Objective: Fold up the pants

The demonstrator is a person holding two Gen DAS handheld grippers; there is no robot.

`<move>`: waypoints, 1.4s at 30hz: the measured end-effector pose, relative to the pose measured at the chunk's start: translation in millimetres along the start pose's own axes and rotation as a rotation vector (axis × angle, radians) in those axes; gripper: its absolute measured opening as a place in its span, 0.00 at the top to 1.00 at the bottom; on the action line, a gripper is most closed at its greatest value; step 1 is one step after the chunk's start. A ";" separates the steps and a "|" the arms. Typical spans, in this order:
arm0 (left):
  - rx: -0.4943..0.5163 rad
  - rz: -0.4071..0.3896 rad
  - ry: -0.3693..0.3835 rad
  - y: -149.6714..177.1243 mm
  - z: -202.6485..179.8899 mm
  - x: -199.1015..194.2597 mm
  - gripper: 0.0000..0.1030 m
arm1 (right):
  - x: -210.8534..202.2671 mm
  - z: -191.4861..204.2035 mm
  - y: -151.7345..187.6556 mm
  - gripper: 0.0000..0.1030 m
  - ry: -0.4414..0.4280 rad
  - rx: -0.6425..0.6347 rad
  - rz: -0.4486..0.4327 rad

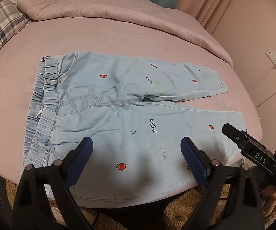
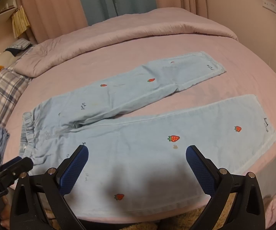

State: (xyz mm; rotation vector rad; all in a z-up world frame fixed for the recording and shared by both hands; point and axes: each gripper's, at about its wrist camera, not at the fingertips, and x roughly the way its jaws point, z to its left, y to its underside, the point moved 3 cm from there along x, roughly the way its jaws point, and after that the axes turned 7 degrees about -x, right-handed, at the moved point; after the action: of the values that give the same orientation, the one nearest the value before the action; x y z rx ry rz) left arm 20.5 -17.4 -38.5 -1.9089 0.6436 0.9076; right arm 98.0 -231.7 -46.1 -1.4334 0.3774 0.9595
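Light blue pants (image 1: pixel 107 113) with strawberry prints lie flat on the pink bed (image 1: pixel 118 40), waistband to the left, both legs spread to the right. They also show in the right wrist view (image 2: pixel 138 134). My left gripper (image 1: pixel 137 153) is open and empty, hovering over the near leg close to the bed's front edge. My right gripper (image 2: pixel 137 159) is open and empty over the same near leg, further toward the hem. The right gripper's body shows at the right of the left wrist view (image 1: pixel 253 149).
A folded pink duvet (image 1: pixel 109 9) lies across the far side of the bed. A plaid pillow (image 1: pixel 2 26) is at the far left. A small blue cloth (image 2: pixel 0 145) lies left of the waistband. A brown shaggy rug (image 1: pixel 186 207) covers the floor below the bed edge.
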 end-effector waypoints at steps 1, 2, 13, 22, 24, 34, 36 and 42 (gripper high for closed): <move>-0.004 0.001 -0.002 0.1 1.5 -0.2 0.11 | 0.1 -0.3 0.1 0.01 -0.001 0.002 0.000; -0.010 0.002 -0.004 0.0 3.7 -0.6 0.12 | 0.4 -0.6 0.3 0.01 -0.001 0.003 0.000; -0.146 -0.003 -0.038 -10.4 47.9 -9.0 0.13 | 3.3 -9.4 2.4 0.02 0.009 0.028 0.012; -0.377 0.026 -0.170 4.2 137.5 -19.0 0.13 | 8.7 -57.5 5.2 0.09 0.078 0.123 0.031; -0.419 0.052 -0.184 13.9 151.6 -17.0 0.13 | 9.1 -79.1 6.1 0.10 0.108 0.168 0.035; -0.580 0.124 -0.108 45.3 181.3 -0.4 0.32 | -0.7 -246.4 27.7 0.29 0.352 0.500 0.058; -0.578 0.113 -0.107 43.5 179.9 1.5 0.36 | -4.2 -277.0 35.7 0.30 0.362 0.565 0.058; -0.610 0.106 -0.038 41.2 178.5 7.1 0.77 | 4.6 -321.1 53.7 0.36 0.387 0.659 0.103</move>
State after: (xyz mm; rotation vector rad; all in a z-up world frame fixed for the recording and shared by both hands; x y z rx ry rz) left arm -64.8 121.0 -123.3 -2.3974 0.4783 1.3137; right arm 162.7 -537.9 -135.8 -0.9835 0.9648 0.5476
